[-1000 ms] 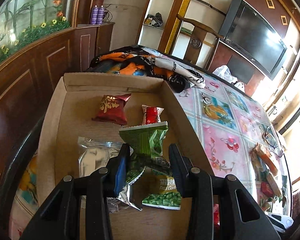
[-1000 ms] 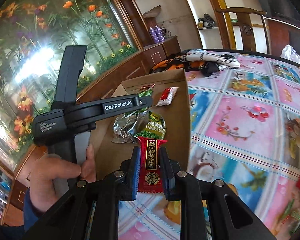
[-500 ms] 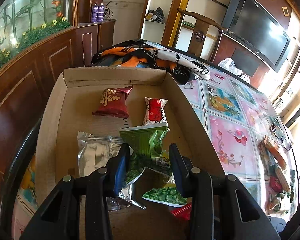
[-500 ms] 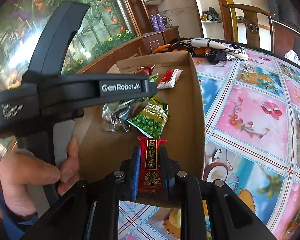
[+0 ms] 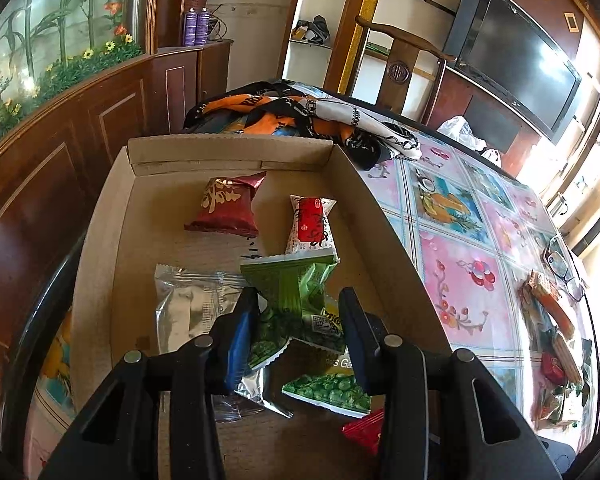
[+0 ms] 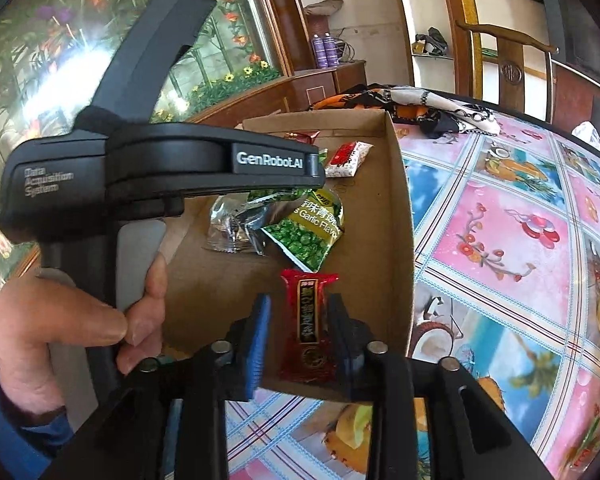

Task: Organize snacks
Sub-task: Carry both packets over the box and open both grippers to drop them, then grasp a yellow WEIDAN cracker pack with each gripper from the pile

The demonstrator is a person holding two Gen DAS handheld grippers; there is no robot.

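Observation:
A shallow cardboard box (image 5: 100, 240) (image 6: 400, 216) holds several snack packets: a dark red one (image 5: 224, 208), a white-and-red one (image 5: 312, 224), a silver one (image 5: 188, 308), a green one (image 5: 296, 288) and a green pea packet (image 5: 328, 388) (image 6: 308, 228). My left gripper (image 5: 296, 320) is open above the green packets, holding nothing. My right gripper (image 6: 300, 320) is open over the box's near end; a red snack bar (image 6: 308, 324) (image 5: 364, 428) lies between its fingers, loose on the box floor.
The box stands on a table with a pink and blue flowered cloth (image 5: 460, 240). More snacks (image 5: 552, 320) and glasses (image 5: 560, 264) lie at the right. A bundled orange and black cloth (image 5: 300, 112) sits behind the box. The left gripper's body (image 6: 160, 168) fills the right wrist view's left.
My right gripper moved over the box's near end and opened, letting go of the red snack bar. My left gripper stayed open and hardly moved.

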